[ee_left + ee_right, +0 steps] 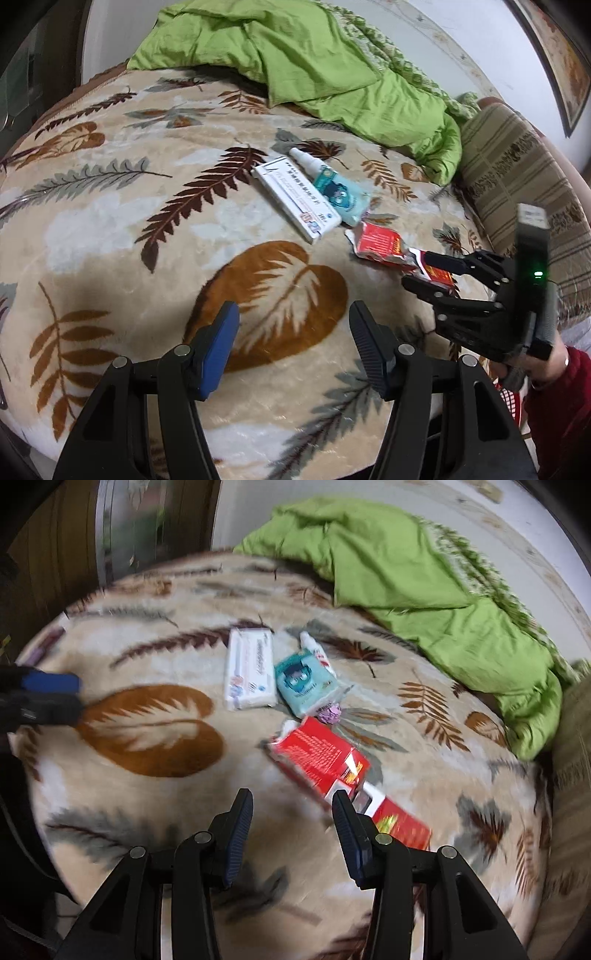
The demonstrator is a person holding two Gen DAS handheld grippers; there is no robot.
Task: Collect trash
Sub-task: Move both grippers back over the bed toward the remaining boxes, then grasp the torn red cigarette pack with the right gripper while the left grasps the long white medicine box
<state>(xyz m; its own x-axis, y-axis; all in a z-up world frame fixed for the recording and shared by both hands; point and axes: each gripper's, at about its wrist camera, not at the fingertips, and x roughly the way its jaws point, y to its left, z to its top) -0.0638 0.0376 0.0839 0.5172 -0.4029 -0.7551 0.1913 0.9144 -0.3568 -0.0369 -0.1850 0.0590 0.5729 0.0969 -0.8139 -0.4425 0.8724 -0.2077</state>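
My right tongs [291, 814] hang spread apart just above the leaf-patterned blanket [155, 642], nothing between the fingers. The red carton [317, 753], torn open and flattened, lies just ahead and to the right of them, its long axis running from far-left to near-right, so that its near end passes under my right finger [345, 823]. From the left wrist view the same tongs [417, 269] come in from the right side, with the near end of the carton [380, 245] showing between the two fingers; I cannot tell whether either finger touches the cardboard.

My left tongs [293, 325] are also spread and hold nothing, hovering over the big brown leaf, well apart from the carton. So the right hand is clearly the nearer one.

Beyond the carton lie a white pill box [251, 668], a teal tissue pack [304, 683], a small white bottle [314, 646] and a crumpled purple scrap [330, 713].

I judge the carton must sit across the gap, not beside it: I would shift slightly right and close across its narrow width.
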